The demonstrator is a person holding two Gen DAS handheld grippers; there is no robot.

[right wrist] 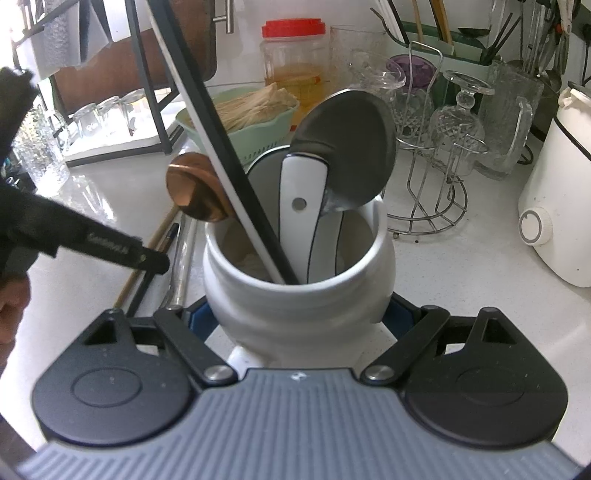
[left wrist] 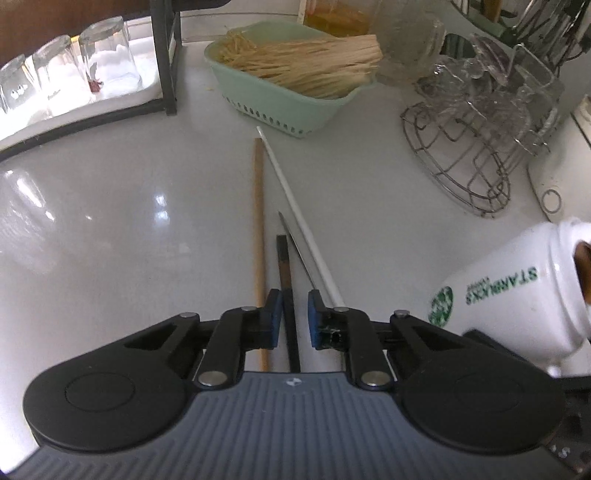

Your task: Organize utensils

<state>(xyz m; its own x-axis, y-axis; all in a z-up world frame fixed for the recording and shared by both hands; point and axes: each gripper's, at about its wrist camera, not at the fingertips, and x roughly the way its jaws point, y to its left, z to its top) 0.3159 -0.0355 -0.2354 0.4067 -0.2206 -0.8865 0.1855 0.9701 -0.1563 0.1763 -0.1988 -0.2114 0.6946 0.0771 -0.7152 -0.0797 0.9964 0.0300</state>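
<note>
Dark chopstick (left wrist: 287,291) lengthwise, pointing away — between left gripper's (left wrist: 295,319) spread jaws, unpinched.

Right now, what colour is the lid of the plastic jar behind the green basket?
Red. The lid shows best in the right wrist view.

Home kitchen counter, drying rack of glasses (right wrist: 443,122), basket of chopsticks (left wrist: 295,74), kettle (right wrist: 557,206)

Soft daylight from the left; glare on the counter (left wrist: 110,206) (fisheye bending at edges); mild blur.
</note>
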